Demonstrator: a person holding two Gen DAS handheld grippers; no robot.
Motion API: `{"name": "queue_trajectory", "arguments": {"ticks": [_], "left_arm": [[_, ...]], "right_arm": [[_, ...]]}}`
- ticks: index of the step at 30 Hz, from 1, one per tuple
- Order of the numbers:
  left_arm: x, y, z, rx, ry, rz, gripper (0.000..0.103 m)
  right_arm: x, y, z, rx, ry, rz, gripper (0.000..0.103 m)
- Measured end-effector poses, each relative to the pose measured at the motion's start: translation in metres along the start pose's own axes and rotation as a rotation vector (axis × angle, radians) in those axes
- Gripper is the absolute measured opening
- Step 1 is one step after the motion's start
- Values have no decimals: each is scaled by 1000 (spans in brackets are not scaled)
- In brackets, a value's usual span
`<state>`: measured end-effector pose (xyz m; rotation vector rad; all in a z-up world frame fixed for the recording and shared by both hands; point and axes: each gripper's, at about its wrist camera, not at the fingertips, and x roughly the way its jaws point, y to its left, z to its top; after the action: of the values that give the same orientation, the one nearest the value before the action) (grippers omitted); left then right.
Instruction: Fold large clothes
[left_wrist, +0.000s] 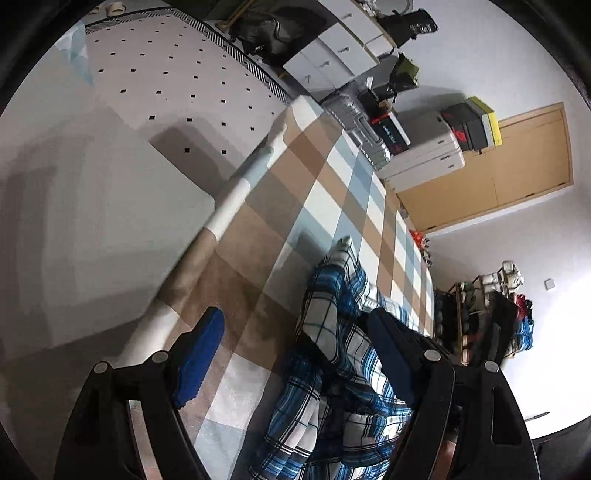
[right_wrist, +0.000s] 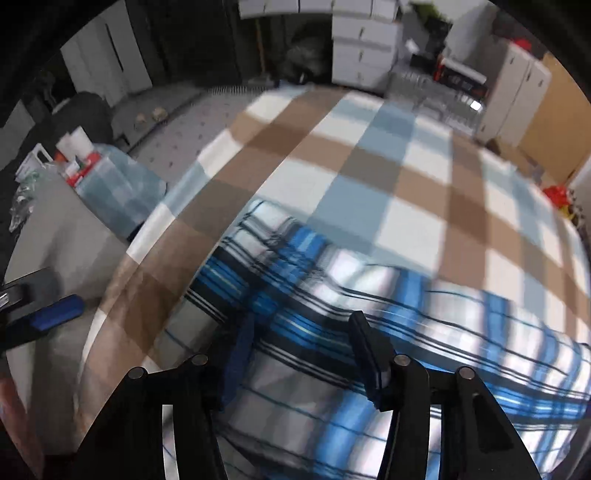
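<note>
1. A blue, white and black plaid shirt lies bunched on a bed covered by a brown, pale blue and white checked bedspread.
2. In the left wrist view the shirt's long axis runs from the lower edge of the picture up towards the far end of the bed, ending in a narrow tip, likely a sleeve or cuff, that points away from the camera.
3. In the right wrist view the same shirt stretches across the picture from left to lower right; this view is blurred.
4. The left gripper stands wide, its blue pads apart above the bedspread and the shirt; neither pad is clearly pressing on cloth.
5. The right gripper is about half open, low over the shirt; whether it pinches cloth I cannot tell.
6. The bed's near edge borders a pale rug with small black dots.
</note>
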<state>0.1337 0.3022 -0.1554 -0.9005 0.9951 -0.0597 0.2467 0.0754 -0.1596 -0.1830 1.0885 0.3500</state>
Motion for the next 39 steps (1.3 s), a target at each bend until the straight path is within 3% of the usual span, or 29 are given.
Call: {"name": "queue_trajectory", "arguments": {"ticks": [2,4,6,7,9,10,13,16,18,22,24,26,29,33,35,37,38,39], "left_arm": [[6,-4,-3,22,15,13,76],[13,-9,-6,44,13,33,76],[19,-13,-8,61,17,41,76],[23,-16,-10,69,23,35,76],[29,-22,-13,78,34,13,76],[33,-28,-16,88,36,-3,76],[46,-42,-22,138,43,-17,76],[61,-52,-28,176,47,16,76],[73,-53,-32,178,78,30,76],[90,-47,-34,160,124,86,76],[86,-50,-34,195,99,120,76],[84,-49,-35,213,98,135,76],[78,-51,-35,211,111,122,76],[65,-71,-47,327,102,104,76],[65,-84,-57,418,90,130,76],[74,-92,-62,463,93,176,76],[80,-94,-64,472,111,182,76],[87,-95,-63,475,130,180,76]], "right_arm": [[4,-10,-10,7,28,-4,53],[26,-13,-22,16,119,-9,54],[21,-12,-28,-4,79,9,54],[13,-17,-27,31,65,63,53],[-14,-46,-29,198,-18,281,51],[-29,-64,-28,269,-61,312,53],[-56,-97,-18,280,-116,135,58],[-48,-128,-7,275,-75,-48,59],[-29,-150,-3,316,-44,-97,59],[40,-165,-11,329,161,-162,57],[40,-153,-12,262,132,-212,57],[37,-150,-11,209,129,-197,57],[6,-179,-21,273,61,-74,55],[-38,-241,-47,357,-5,-211,57],[-37,-270,-69,377,43,-277,57],[-11,-284,-87,387,155,-252,60],[-2,-286,-99,379,164,-234,60],[-10,-284,-102,370,95,-242,62]]}}
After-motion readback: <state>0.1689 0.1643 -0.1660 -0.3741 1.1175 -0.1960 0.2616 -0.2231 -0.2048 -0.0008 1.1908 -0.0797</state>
